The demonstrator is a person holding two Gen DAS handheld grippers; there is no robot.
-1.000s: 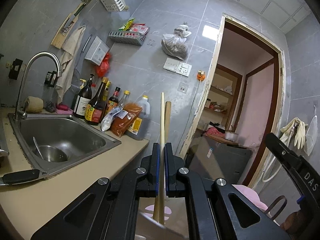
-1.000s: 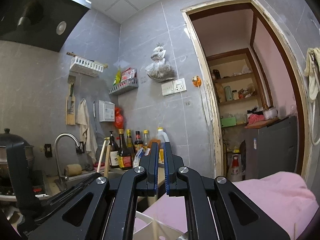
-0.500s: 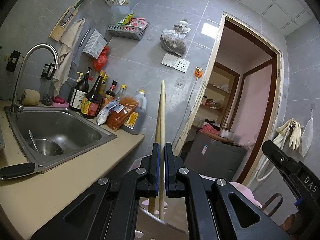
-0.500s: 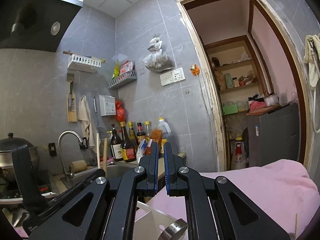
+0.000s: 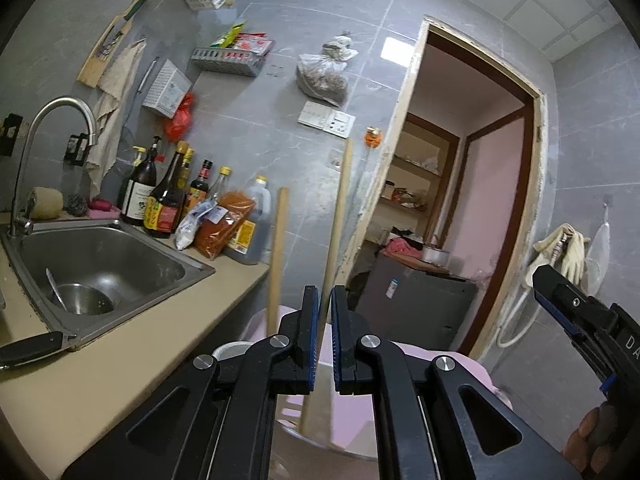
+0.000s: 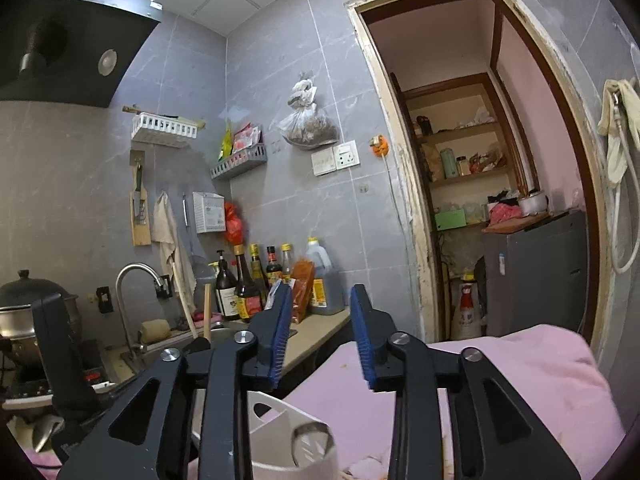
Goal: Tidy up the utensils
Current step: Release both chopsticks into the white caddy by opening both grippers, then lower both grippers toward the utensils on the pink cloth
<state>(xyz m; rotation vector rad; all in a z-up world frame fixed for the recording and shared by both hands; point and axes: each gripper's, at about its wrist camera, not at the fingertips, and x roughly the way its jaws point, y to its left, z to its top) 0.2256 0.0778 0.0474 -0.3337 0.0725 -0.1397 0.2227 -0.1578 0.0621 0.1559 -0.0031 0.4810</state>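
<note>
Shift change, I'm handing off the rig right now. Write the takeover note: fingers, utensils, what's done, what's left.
Left gripper: fingers nearly together with one chopstick between them; I cannot tell whether it is clamped or loose.
Right gripper: open and empty, above the white holder.
Second chopstick: free of the fingers, standing just left of them.
Done: both chopsticks appear to have their lower ends in the holder.
Left: confirm the left gripper's release and back it off. Then probably deal with the black-handled tool on the counter.
</note>
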